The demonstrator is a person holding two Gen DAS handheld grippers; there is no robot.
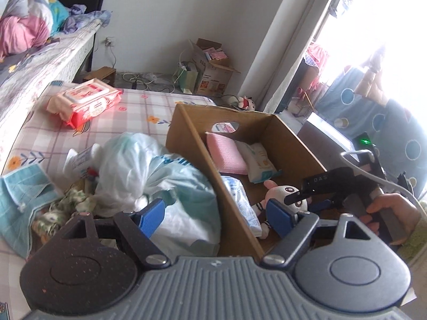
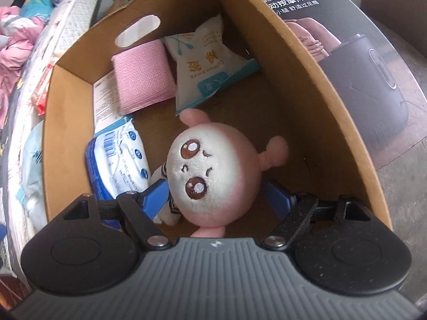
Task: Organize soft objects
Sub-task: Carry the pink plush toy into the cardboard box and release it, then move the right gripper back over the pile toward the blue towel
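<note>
From the left wrist, the left gripper [image 1: 216,213] is seen with its blue fingers [image 1: 150,214] spread wide and nothing pinched between them. Between the fingers the side wall of a cardboard box [image 1: 229,186] is framed. Beyond the right finger, inside the box, a pink sponge [image 1: 225,152], a white cotton-swab packet [image 1: 257,162], a blue-and-white wipes pack [image 1: 241,202] and a plush toy [image 1: 288,194] are laid. Past the left finger, outside the box, a pale plastic bag [image 1: 160,178] is heaped on the bed [image 1: 133,112], and farther off a red wipes pack [image 1: 85,101] is seen. The right gripper [image 1: 296,198], held by a hand [image 1: 389,208], is seen reaching into the box.

From the right wrist, the right gripper [image 2: 216,194] is pointed down into the cardboard box [image 2: 333,101]. Its fingers [image 2: 157,194] are spread, and the plush toy [image 2: 213,176] is seen between them, its round face turned up; whether the pads touch it cannot be told. Ahead of the fingertips the pink sponge [image 2: 141,77] and cotton-swab packet [image 2: 208,61] are shown, and beside the left finger the wipes pack [image 2: 120,157]. The toy's face and the box's printed outer wall are shown only here.
</note>
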